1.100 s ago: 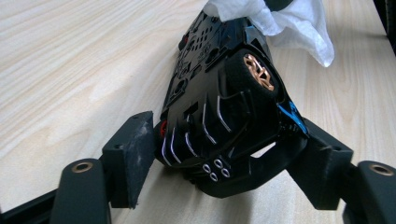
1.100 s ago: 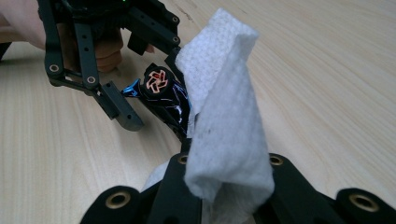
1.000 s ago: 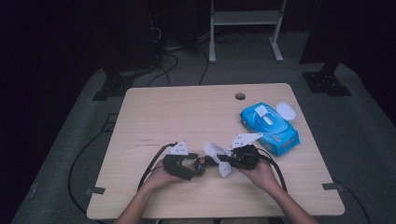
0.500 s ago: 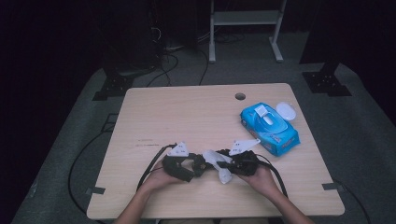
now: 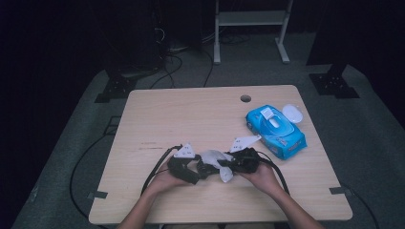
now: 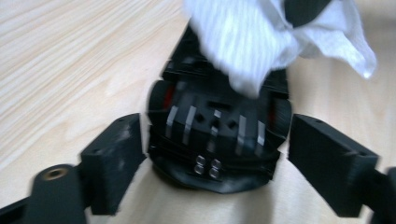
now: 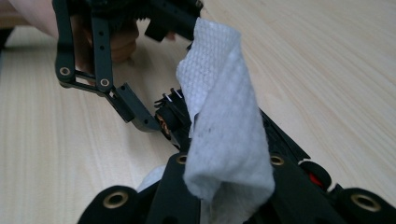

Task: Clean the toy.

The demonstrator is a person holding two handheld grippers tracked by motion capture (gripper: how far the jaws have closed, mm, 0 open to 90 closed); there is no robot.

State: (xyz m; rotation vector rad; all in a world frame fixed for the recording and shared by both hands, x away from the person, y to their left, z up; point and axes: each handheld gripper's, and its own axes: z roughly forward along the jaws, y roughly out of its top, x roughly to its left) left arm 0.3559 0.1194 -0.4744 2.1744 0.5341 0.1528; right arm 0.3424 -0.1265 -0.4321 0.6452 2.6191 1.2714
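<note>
While the right gripper (image 5: 228,168) pinches the wipe (image 7: 224,135) near the counter's (image 5: 191,109) front edge, the left gripper's (image 5: 203,169) fingers (image 6: 114,163), just opened, straddle a black toy car (image 6: 217,135); next, regrip and wipe it.

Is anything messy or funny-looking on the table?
Nothing is spilled or broken. The wipes pack has its lid flipped open, and a crumpled white wipe hangs from the right gripper over a small black toy car.
</note>
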